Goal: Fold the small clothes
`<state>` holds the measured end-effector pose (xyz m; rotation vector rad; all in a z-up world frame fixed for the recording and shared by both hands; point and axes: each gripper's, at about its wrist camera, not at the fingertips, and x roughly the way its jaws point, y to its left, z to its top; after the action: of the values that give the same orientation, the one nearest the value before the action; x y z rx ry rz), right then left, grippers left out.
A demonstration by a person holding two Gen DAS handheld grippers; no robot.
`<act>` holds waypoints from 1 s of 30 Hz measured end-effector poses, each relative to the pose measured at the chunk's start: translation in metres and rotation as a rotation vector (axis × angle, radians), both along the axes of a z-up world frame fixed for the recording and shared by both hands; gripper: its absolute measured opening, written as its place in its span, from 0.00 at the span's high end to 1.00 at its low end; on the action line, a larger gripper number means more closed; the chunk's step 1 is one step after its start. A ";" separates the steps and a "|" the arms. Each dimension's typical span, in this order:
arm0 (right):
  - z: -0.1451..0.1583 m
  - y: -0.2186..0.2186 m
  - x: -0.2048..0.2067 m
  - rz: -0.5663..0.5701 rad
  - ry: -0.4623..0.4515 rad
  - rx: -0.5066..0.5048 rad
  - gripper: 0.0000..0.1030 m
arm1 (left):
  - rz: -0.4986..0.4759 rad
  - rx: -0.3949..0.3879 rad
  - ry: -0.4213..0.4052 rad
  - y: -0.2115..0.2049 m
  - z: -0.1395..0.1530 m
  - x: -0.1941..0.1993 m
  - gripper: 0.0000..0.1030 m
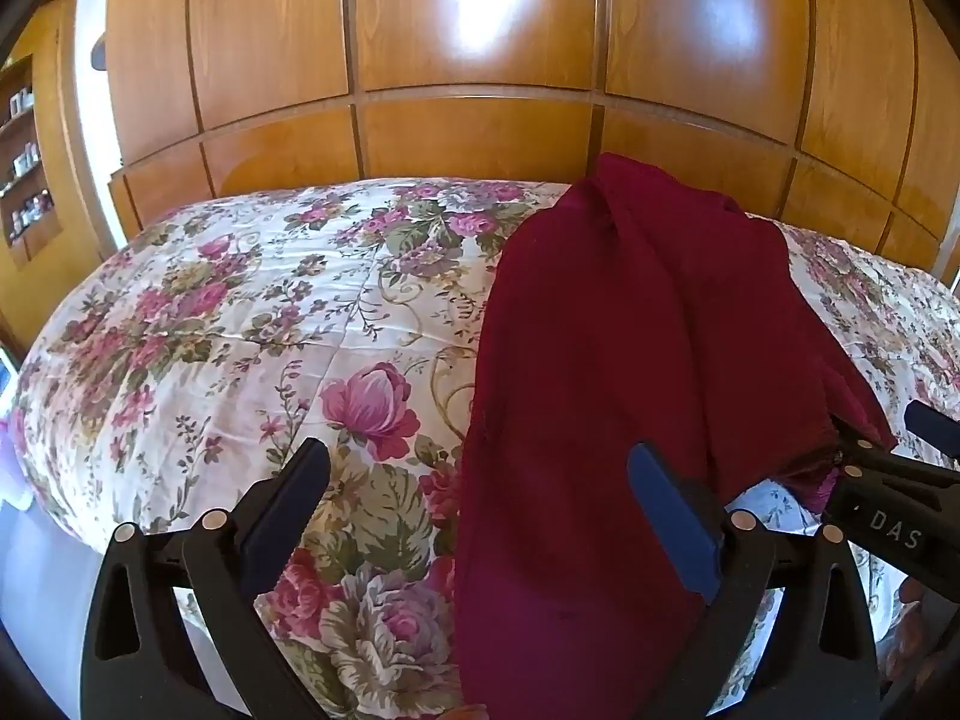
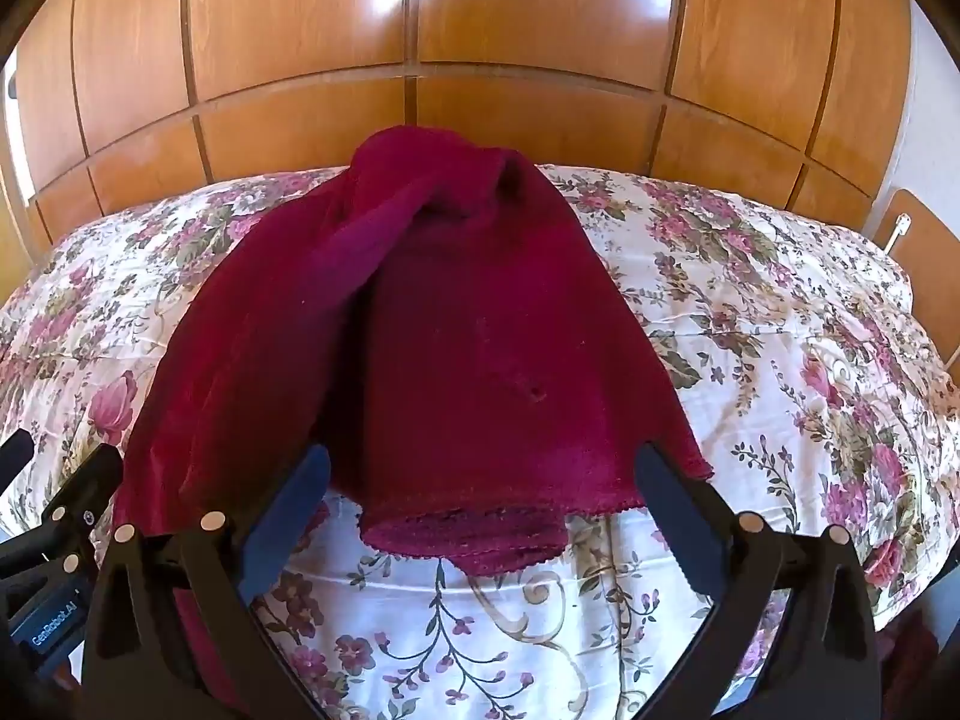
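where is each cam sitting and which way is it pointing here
Left wrist: rides the left gripper, angled down along its open jaws across the floral bedspread toward the wooden wardrobe; the dark red garment lies right of centre, and the right gripper shows at the right edge.
Right wrist: rides the right gripper, angled down with the garment's hem centred between its open jaws; the left gripper shows at the left edge.
Shared: garment, bedspread, wardrobe.
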<state>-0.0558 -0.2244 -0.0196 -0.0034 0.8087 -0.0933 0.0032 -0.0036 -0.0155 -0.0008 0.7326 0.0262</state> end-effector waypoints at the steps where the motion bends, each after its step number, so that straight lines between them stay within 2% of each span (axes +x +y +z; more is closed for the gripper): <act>1: -0.001 -0.001 0.000 -0.001 0.000 0.001 0.02 | 0.002 0.002 0.000 0.000 0.000 0.000 0.04; 19: 0.005 0.001 -0.001 0.004 0.007 0.024 0.02 | 0.030 0.002 -0.002 0.008 0.004 0.002 0.04; 30: 0.011 -0.002 0.000 0.020 -0.003 0.073 0.02 | 0.028 0.002 0.003 0.009 0.003 0.001 0.04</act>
<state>-0.0557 -0.2269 -0.0088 0.0574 0.8083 -0.0446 0.0044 0.0050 -0.0123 -0.0087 0.7353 0.0534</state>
